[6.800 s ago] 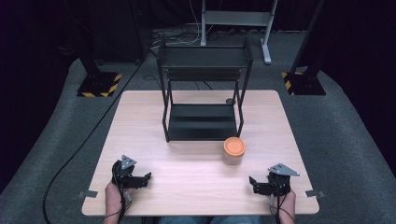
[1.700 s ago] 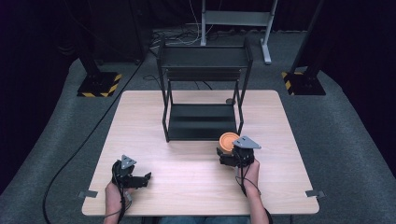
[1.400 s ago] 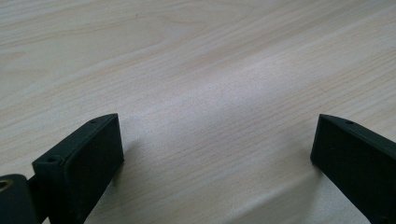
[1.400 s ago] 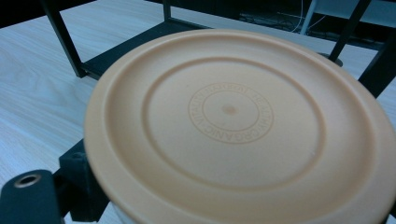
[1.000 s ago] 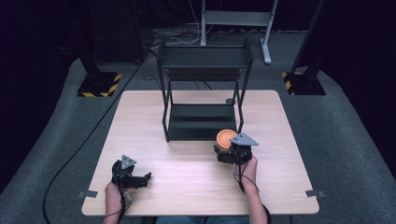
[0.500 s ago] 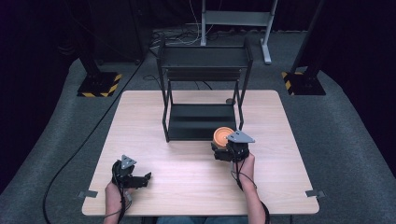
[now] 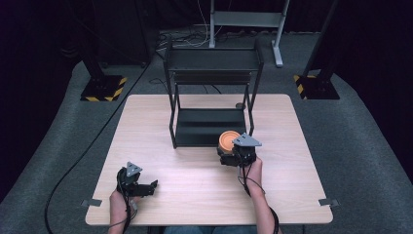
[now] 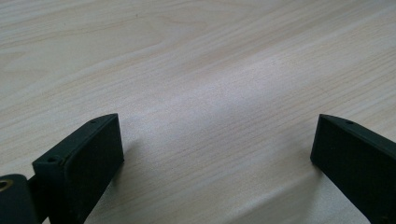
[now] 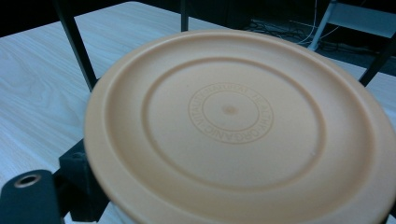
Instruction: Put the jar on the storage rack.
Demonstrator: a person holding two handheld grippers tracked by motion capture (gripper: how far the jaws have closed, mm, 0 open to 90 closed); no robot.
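Fingers of the right gripper (image 7: 233, 155) are closed around an orange-lidded container (image 7: 228, 141), holding it just in front of the black rack (image 7: 212, 97), near the rack's front right leg; in the right gripper view the round orange lid (image 9: 238, 126) lies close before the camera, one black finger (image 9: 74, 186) pressed against its lower left side, with the rack's thin legs behind it; the left gripper (image 7: 146, 187) rests low on the pale wooden surface (image 7: 195, 185) near its front left corner, well apart from the container; its fingers (image 8: 79, 163) stand wide apart with nothing but bare wood between them.
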